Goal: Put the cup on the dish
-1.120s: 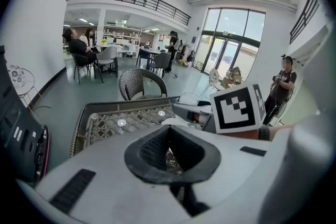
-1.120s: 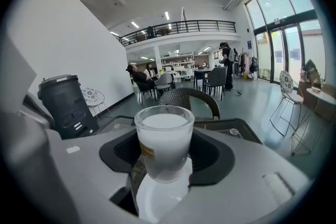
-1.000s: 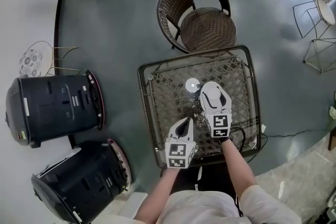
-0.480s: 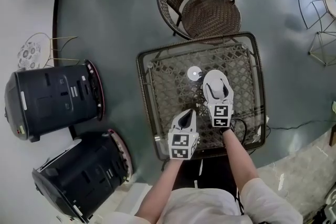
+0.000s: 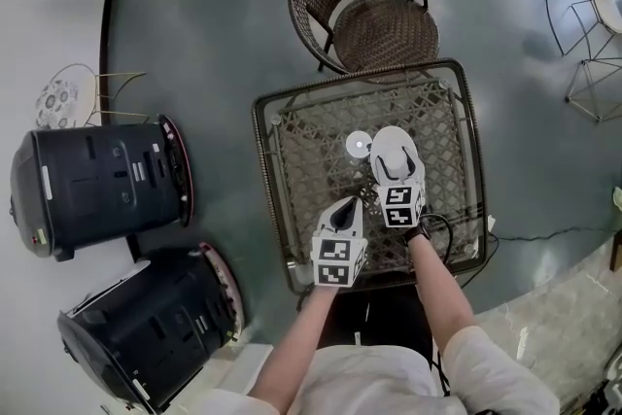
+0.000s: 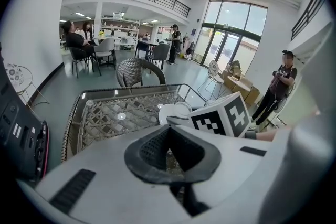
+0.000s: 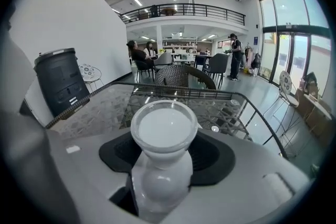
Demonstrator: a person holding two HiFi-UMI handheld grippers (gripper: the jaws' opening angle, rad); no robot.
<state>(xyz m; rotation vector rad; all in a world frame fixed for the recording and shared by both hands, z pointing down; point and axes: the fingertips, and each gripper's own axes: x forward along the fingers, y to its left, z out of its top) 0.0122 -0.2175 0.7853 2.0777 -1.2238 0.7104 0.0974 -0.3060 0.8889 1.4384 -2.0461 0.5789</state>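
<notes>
One cup (image 7: 164, 162), upright, clamped in the right gripper (image 5: 391, 160); dish (image 5: 358, 145) just ahead-left; left gripper (image 5: 344, 207) closed, empty, farther back.

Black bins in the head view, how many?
2. One black bin stands left of the table; the second bin lies at lower left. None seem hidden.

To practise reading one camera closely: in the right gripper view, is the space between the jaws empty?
No, a white cup stands gripped between the jaws, its round rim towards the camera.
</notes>
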